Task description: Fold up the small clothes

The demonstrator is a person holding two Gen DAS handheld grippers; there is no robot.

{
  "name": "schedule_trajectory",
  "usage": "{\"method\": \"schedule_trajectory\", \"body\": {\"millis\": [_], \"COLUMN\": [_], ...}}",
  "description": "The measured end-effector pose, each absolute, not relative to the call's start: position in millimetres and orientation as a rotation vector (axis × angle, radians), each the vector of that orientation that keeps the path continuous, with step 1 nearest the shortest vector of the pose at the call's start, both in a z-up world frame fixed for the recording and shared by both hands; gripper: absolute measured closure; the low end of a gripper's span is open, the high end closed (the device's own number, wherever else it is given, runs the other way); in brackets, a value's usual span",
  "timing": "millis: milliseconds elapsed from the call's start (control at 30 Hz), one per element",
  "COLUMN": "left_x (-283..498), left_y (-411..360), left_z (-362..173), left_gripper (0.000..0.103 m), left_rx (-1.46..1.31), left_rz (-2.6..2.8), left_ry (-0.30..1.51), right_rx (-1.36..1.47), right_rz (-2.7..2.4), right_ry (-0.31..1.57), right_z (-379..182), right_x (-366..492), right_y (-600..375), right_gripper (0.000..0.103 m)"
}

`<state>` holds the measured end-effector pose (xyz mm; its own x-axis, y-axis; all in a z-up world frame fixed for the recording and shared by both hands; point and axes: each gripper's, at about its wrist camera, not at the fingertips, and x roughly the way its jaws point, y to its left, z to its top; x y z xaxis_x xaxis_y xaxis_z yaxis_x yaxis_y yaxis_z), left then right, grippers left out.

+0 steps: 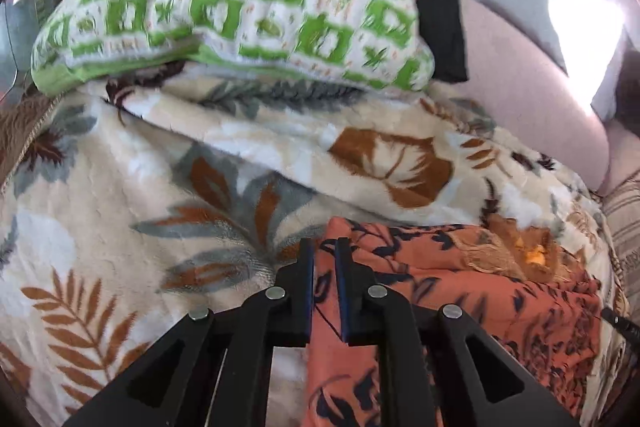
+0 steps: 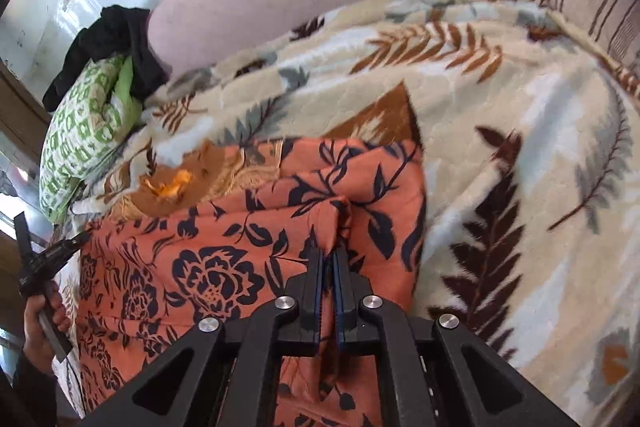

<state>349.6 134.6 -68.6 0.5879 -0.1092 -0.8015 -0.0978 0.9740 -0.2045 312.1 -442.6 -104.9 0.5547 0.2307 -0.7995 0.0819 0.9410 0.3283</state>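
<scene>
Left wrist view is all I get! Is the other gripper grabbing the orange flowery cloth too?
Observer: Yes. The right gripper is shut on a raised fold of the orange flowery cloth.
Operator: Is there a big flower on it?
Observer: Yes, a large dark rose print lies left of the jaws.
Operator: Can you see my hand?
Observer: A hand holding the left gripper's handle shows at the left edge.
</scene>
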Motion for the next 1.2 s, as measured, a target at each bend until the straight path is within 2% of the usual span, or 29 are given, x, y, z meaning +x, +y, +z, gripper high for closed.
{"method": "schedule_trajectory", "body": {"millis": [200, 333, 400, 467, 533, 600, 667, 767, 800, 833, 1000, 1100, 1200], "left_x": [309.5, 299.0, 290.3, 282.7, 270.3, 261.5, 257.1, 263.3, 258.0, 254.3, 246.6, 252.0, 260.8], "left_y": [105.5, 98.5, 101.8, 104.8, 104.9, 101.0, 91.2, 94.9, 99.4, 101.6, 106.6, 105.7, 102.9], "left_z": [-65.7, -102.5, -95.3, -81.8, -66.1, -59.1, -63.9, -104.2, -98.8, -92.3, -65.7, -68.2, -102.8], "left_gripper": [0.09, 0.09, 0.09, 0.083, 0.061, 0.05, 0.049, 0.047, 0.047, 0.047, 0.047, 0.045, 0.042], "left_rx": [-0.24, -0.144, -0.164, -0.187, -0.226, -0.251, -0.187, -0.122, -0.148, -0.154, -0.208, -0.268, -0.155], "left_rz": [-0.188, -0.096, -0.097, -0.088, -0.093, -0.129, -0.142, -0.008, -0.012, -0.011, -0.048, -0.078, 0.061], "left_ry": [1.024, 1.178, 1.152, 1.133, 1.089, 1.063, 1.069, 1.24, 1.198, 1.193, 1.115, 1.119, 1.246], "right_rx": [0.483, 0.576, 0.688, 0.718, 0.717, 0.767, 0.791, 0.791, 0.854, 0.909, 0.817, 0.821, 0.785], "right_rz": [0.226, 0.238, 0.19, 0.185, 0.178, 0.236, 0.33, 0.253, 0.201, 0.214, 0.279, 0.37, 0.344], "right_ry": [0.913, 1.133, 1.21, 1.15, 1.081, 1.045, 1.054, 1.198, 1.255, 1.22, 1.089, 1.059, 1.166], "right_z": [-70.1, -125.0, -153.0, -139.4, -117.7, -106.8, -108.9, -148.5, -167.8, -167.5, -109.3, -97.9, -128.1], "right_x": [313.2, 314.9, 304.2, 292.2, 280.9, 275.4, 279.0, 282.6, 277.8, 271.8, 269.5, 287.9, 299.9], "right_y": [-429.0, -420.4, -435.0, -444.5, -451.4, -452.1, -442.6, -438.7, -445.5, -451.0, -440.7, -421.0, -405.6], "right_gripper": [0.097, 0.097, 0.096, 0.096, 0.097, 0.097, 0.097, 0.096, 0.096, 0.097, 0.094, 0.094, 0.079]}}
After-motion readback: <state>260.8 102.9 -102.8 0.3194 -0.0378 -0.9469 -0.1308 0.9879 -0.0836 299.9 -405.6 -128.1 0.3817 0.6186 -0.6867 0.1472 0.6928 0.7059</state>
